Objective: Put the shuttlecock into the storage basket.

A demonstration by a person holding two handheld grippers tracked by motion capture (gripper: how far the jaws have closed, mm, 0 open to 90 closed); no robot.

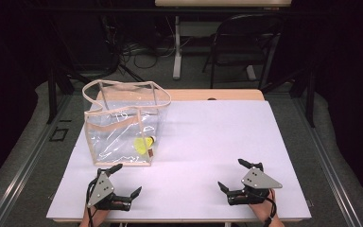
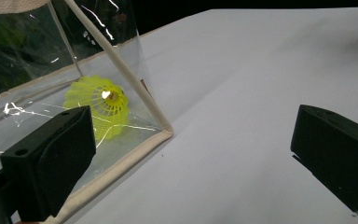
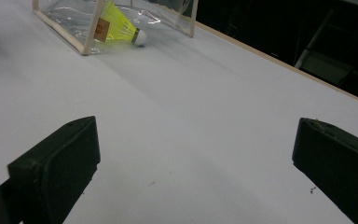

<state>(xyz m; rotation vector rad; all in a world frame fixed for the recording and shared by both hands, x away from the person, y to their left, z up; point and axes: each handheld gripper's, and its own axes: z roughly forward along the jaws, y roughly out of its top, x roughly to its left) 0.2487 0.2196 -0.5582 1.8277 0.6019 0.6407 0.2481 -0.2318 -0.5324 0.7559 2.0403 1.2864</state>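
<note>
A clear plastic bag with beige trim stands upright on the left of the white table. A yellow shuttlecock lies inside it at its front right corner; it also appears through the plastic as the shuttlecock and, with its white cork tip pointing right, as the shuttlecock. My left gripper rests open just in front of the bag, nothing between its jaws. My right gripper sits open near the front right, empty, with the bag far off.
A folding chair and a table leg stand beyond the far edge, with cables on the floor. The wooden table edge shows past the white board. Bare white surface lies between and ahead of the grippers.
</note>
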